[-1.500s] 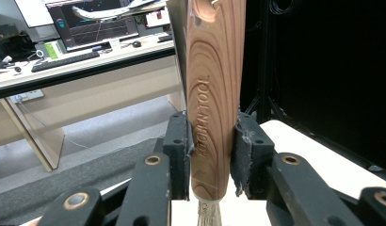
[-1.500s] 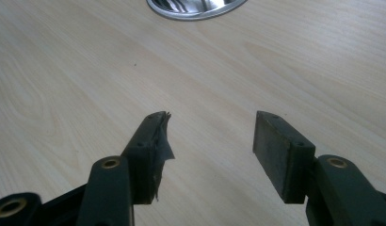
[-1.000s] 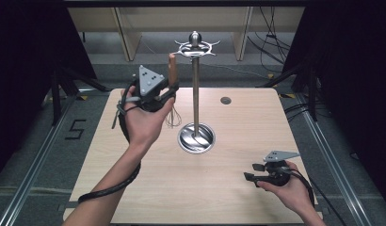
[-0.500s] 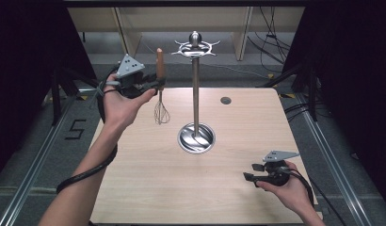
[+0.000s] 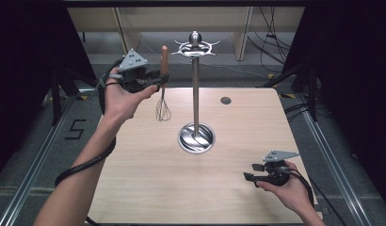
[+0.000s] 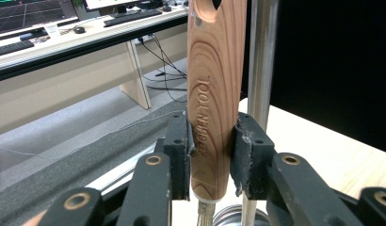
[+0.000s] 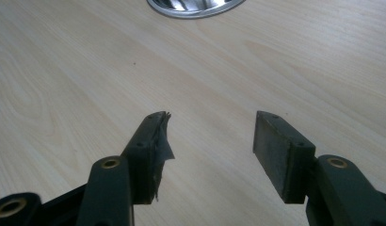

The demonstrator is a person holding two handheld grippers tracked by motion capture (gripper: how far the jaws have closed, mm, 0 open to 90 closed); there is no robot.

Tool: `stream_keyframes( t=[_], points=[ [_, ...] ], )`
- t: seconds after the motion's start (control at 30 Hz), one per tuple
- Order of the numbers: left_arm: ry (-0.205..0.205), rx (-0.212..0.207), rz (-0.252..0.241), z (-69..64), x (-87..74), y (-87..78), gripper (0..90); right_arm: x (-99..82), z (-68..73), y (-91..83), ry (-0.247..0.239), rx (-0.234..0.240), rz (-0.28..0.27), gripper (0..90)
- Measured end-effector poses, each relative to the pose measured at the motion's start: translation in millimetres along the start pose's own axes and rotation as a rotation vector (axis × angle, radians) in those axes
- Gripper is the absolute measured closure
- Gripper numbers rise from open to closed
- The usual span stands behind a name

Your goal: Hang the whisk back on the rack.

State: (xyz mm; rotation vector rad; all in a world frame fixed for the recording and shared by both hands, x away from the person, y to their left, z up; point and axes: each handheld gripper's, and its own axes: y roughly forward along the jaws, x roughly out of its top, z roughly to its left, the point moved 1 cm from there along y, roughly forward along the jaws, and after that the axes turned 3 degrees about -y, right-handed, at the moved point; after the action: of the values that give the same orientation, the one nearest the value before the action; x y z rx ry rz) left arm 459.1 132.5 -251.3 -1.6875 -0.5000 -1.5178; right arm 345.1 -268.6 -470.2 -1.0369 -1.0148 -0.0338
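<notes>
The left gripper (image 6: 211, 160) is clamped on the wooden handle of a whisk (image 5: 163, 89), both pads pressing the handle's lower part just above the metal collar; the handle stands upright between the jaws, its top end rising above them and the wire head hanging below, clear of the table (image 5: 134, 188). In the left gripper view the handle (image 6: 214, 94) bears stamped lettering and sits just beside the steel pole of the utensil stand (image 5: 196, 94), apart from it as far as can be told. The stand's round base (image 5: 196, 138) rests near the middle of the light wood table, its hooked crown at the top of the pole. The right gripper (image 7: 210, 141) has its jaws spread with nothing between them, low over bare tabletop near the right front corner. Beyond the table lie grey flooring, cables, pale furniture legs and dark curtains on both sides. The left forearm reaches forward and up, hand raised over the far left edge; the right hand (image 5: 287, 186) sits low by the table edge.
</notes>
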Motion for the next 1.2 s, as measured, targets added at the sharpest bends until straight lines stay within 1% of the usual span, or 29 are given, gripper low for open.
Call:
stream_keyframes(
  t=[0.03, 0.1, 0.13, 0.33, 0.53, 0.57, 0.6, 0.63, 0.67, 0.7, 0.73, 0.8, 0.87, 0.9, 0.97, 1.0, 1.03, 1.07, 1.13, 1.2],
  points=[
    [0.001, -0.002, 0.002, -0.3, 0.6, 0.4, 68.9, 0.0, 0.0, 0.1, 0.001, 0.002, 0.000, 45.9],
    [0.007, -0.010, 0.003, -1.0, 1.8, 1.8, 68.9, 0.3, -0.4, -1.2, -0.006, 0.003, 0.018, 45.9],
    [0.009, -0.013, 0.005, -1.1, 2.4, 2.2, 68.9, 0.0, 0.0, -0.1, 0.000, 0.002, 0.001, 45.9],
    [0.005, -0.025, 0.019, -1.1, 3.9, 5.4, 68.9, -0.1, -0.4, 0.3, -0.002, -0.003, 0.000, 45.9],
    [0.014, -0.035, 0.032, -1.9, 5.6, 8.8, 68.9, -0.2, -0.5, 0.5, -0.003, -0.004, 0.001, 45.9],
    [0.012, -0.037, 0.034, -2.2, 5.8, 9.7, 68.9, 0.0, -1.5, 0.1, -0.005, 0.022, 0.011, 45.9],
    [0.013, -0.038, 0.035, -2.4, 5.9, 10.7, 68.9, -0.4, -1.9, 1.3, 0.007, 0.057, -0.003, 45.9],
    [0.015, -0.038, 0.038, -2.6, 6.1, 11.7, 68.9, -0.3, -1.6, 1.0, 0.007, 0.049, 0.003, 45.9],
    [0.013, -0.039, 0.040, -2.9, 6.1, 13.0, 68.9, 0.0, -0.9, 0.1, 0.005, 0.027, 0.013, 45.9],
    [0.013, -0.039, 0.042, -3.1, 6.0, 14.2, 68.9, 0.3, -0.8, -0.8, -0.008, -0.001, 0.018, 45.9],
    [0.010, -0.040, 0.044, -3.4, 5.9, 15.3, 68.9, -0.2, -0.4, 0.3, -0.004, -0.004, 0.000, 45.9],
    [0.012, -0.043, 0.047, -3.8, 5.9, 17.5, 68.9, -0.1, -1.3, -1.1, -0.011, 0.003, 0.020, 45.9],
    [0.016, -0.043, 0.053, -4.5, 6.1, 19.2, 68.9, -0.1, -1.2, -1.5, -0.008, 0.001, 0.020, 45.9],
    [0.014, -0.044, 0.052, -5.1, 6.1, 20.3, 68.8, -0.1, -0.8, -1.7, 0.000, 0.000, 0.025, 45.9],
    [0.009, -0.042, 0.055, -5.9, 6.0, 21.9, 68.8, -0.1, -1.1, -1.4, -0.004, 0.000, 0.024, 45.9],
    [0.007, -0.044, 0.055, -6.0, 5.7, 23.2, 68.8, -0.5, -0.9, 0.0, -0.005, -0.003, 0.005, 45.9],
    [0.008, -0.039, 0.054, -6.0, 5.3, 23.8, 68.8, -0.2, -1.3, -1.1, -0.012, 0.002, 0.021, 46.0],
    [0.006, -0.037, 0.056, -5.9, 4.7, 24.5, 68.8, -0.2, -1.2, -1.2, -0.013, 0.002, 0.022, 45.9],
    [-0.003, -0.037, 0.057, -6.0, 2.2, 25.6, 68.5, -0.1, -1.0, -1.2, -0.013, 0.003, 0.021, 45.9],
    [-0.023, -0.046, 0.047, -6.5, -1.0, 25.3, 66.7, -0.3, -1.0, -1.4, -0.012, 0.003, 0.020, 45.9]
  ],
)
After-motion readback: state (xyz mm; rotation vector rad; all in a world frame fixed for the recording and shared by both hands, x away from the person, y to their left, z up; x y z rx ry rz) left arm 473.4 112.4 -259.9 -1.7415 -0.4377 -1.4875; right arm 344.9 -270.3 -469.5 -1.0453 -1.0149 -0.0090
